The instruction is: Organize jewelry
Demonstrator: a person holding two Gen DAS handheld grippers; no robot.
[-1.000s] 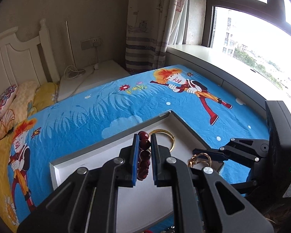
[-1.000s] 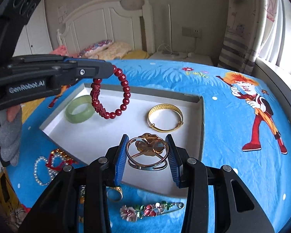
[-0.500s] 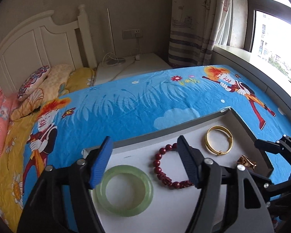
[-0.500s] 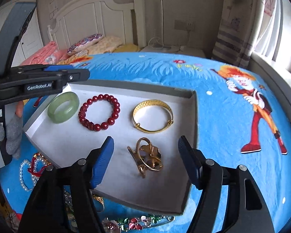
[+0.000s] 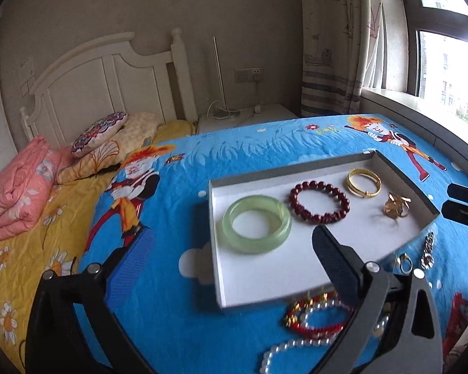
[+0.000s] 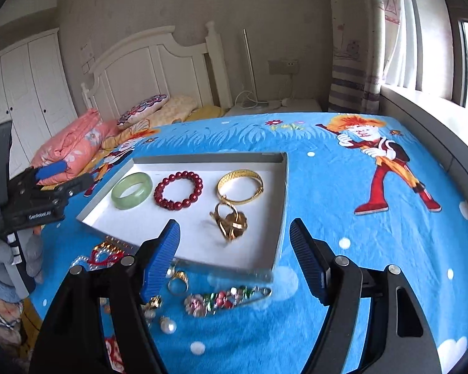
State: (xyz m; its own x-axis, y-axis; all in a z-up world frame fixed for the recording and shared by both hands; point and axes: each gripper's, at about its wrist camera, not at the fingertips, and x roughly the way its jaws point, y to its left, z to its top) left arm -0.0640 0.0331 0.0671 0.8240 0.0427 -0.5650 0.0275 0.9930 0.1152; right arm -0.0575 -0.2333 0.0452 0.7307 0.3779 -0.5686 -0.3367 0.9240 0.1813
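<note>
A white tray (image 5: 265, 275) (image 6: 262, 257) lies on the blue bedspread. In it lie a green jade bangle (image 5: 256, 224) (image 6: 131, 190), a red bead bracelet (image 5: 319, 201) (image 6: 178, 194), a gold bangle (image 5: 363, 183) (image 6: 240, 186) and a gold flower cuff (image 5: 397, 206) (image 6: 231, 221). My left gripper (image 5: 232, 272) is open and empty above the tray's near left corner. My right gripper (image 6: 234, 261) is open and empty above the tray's near edge. Loose pieces lie outside the tray: a red and pearl string (image 5: 312, 321) (image 6: 104, 254), a gold ring (image 6: 178, 282), a flower brooch (image 6: 224, 299) and a pearl earring (image 6: 168, 327).
Pillows (image 5: 99, 132) and a folded pink quilt (image 5: 15, 187) lie at the white headboard (image 6: 159, 71). A nightstand (image 5: 249, 118) stands beyond the bed. A window sill (image 6: 433, 103) runs along the right. The left gripper's body (image 6: 21, 205) shows at the right wrist view's left.
Both grippers opened and pulled back from the tray. The red bead bracelet left my left gripper and the gold flower cuff left my right gripper; both now lie in the tray.
</note>
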